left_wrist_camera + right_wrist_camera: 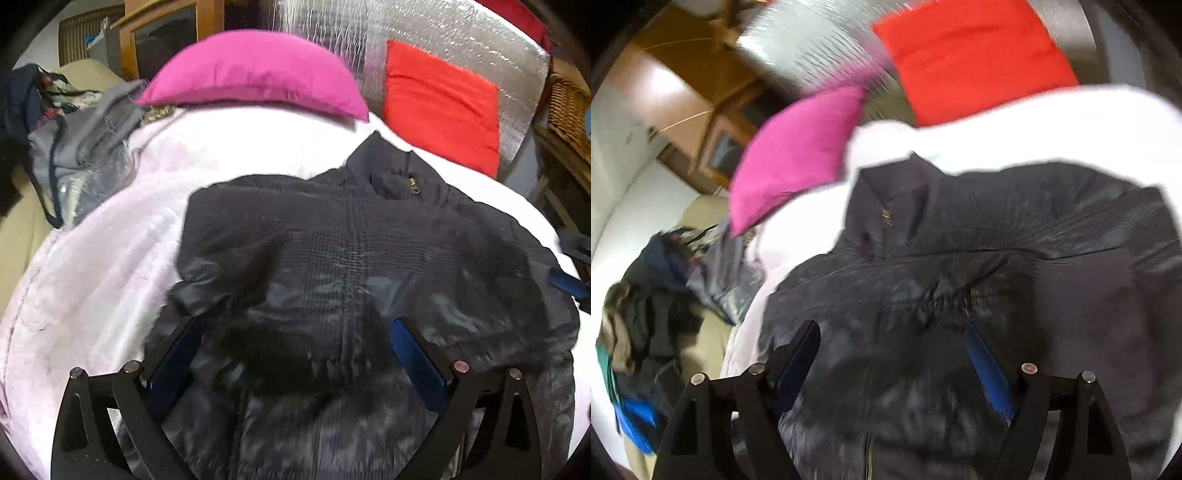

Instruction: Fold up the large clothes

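Left view: left gripper (295, 328) is gaping wide over the jacket (369, 240), gripping nothing; wicker basket (569, 107) is showing.
Right view: right gripper (892, 332) is likewise spreading wide, empty; clothes pile (653, 295) is showing.

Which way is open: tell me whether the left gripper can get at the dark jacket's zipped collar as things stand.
Probably yes. The left gripper hangs open over the dark jacket, and the collar lies straight ahead of it with only flat jacket fabric between. The pink cushion sits beyond the collar, clear of the path.
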Action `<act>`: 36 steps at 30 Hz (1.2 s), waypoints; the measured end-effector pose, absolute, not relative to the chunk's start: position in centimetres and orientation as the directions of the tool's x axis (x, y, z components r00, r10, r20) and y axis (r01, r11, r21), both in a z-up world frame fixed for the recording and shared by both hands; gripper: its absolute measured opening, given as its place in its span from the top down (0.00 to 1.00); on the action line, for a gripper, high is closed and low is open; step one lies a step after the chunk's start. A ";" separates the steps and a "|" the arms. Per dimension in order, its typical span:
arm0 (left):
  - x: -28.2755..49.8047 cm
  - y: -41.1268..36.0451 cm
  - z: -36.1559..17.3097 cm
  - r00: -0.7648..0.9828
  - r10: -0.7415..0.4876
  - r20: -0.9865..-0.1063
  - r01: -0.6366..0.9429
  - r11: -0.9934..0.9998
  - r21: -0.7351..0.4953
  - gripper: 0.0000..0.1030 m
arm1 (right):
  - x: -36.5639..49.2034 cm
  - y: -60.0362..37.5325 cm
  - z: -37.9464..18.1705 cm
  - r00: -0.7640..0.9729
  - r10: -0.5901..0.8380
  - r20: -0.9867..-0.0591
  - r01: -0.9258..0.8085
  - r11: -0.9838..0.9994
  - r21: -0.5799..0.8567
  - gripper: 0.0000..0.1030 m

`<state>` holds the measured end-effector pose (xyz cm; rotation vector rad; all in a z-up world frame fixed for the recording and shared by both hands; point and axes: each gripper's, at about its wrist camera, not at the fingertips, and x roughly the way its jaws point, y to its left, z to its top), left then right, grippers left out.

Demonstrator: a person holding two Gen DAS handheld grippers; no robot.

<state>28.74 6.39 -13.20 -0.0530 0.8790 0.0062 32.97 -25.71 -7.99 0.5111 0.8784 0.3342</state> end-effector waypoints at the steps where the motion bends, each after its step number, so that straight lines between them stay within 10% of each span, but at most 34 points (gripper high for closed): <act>1: 28.2 6.6 -12.7 0.643 -0.014 -0.766 -0.027 0.999 -0.040 0.01 | 31.0 -26.2 -6.7 0.618 0.473 -0.628 -0.088 0.835 0.543 0.19; 14: 15.3 8.4 -6.4 0.727 -0.028 -0.686 -0.009 0.999 -0.051 0.01 | 8.4 -33.3 -1.4 0.778 0.336 -0.531 -0.034 0.866 0.498 0.18; 36: 0.0 21.6 -15.6 0.609 -0.021 -0.793 -0.206 0.961 -0.184 0.01 | -4.9 -38.4 -15.9 0.634 0.374 -0.677 0.228 0.746 0.625 0.17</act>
